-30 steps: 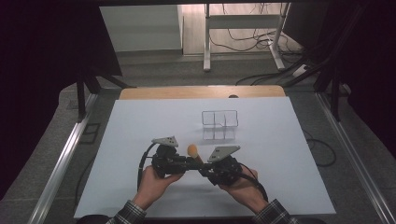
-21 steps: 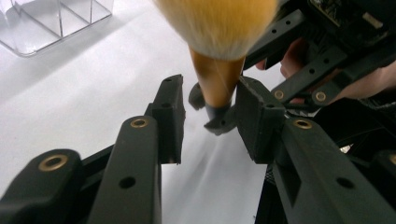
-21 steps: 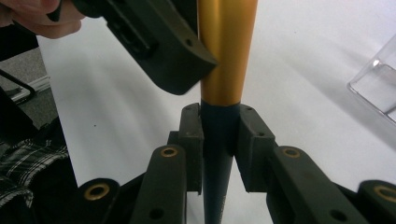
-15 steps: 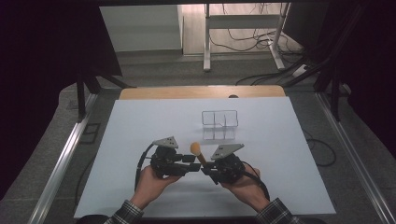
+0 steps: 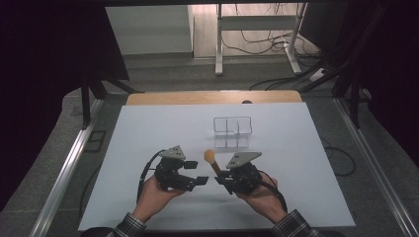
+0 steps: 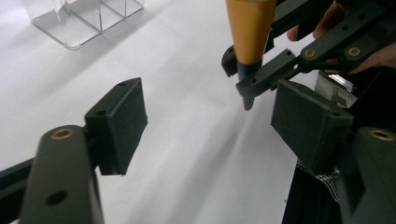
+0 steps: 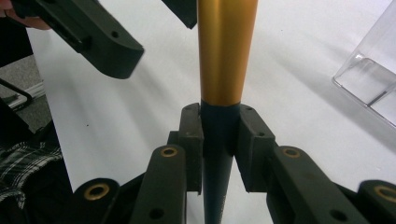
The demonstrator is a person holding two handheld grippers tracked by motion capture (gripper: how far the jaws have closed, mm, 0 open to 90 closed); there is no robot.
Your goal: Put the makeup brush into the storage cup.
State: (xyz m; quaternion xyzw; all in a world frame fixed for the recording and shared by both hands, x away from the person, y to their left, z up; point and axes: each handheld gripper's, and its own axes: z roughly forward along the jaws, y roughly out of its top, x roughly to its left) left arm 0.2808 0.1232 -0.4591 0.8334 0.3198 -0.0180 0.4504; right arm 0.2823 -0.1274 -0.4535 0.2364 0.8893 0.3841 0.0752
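Observation:
An orange-handled tool (image 5: 211, 160) with a dark, tapered lower end stands nearly upright over the white table (image 5: 148, 133), between my two grippers. My right gripper (image 5: 221, 177) is shut on the dark part just below the orange handle (image 7: 226, 56), and its pads (image 7: 192, 140) press on both sides. The tool's dark tip (image 6: 247, 98) pokes out under those jaws. My left gripper (image 5: 196, 173) is open. Its jaws have just been opening, and its pads (image 6: 121, 119) stand wide apart with nothing between them, a little short of the tool.
A clear plastic organiser (image 5: 232, 131) with several compartments stands behind the grippers, near the table's middle. A wooden strip (image 5: 212, 97) runs along the far edge. Metal rails flank the table, with cables on the floor beyond.
My left gripper's jaws have spread apart beside the tool. The tool stays in my right gripper and has tipped slightly more upright. Both hands have stayed in place.

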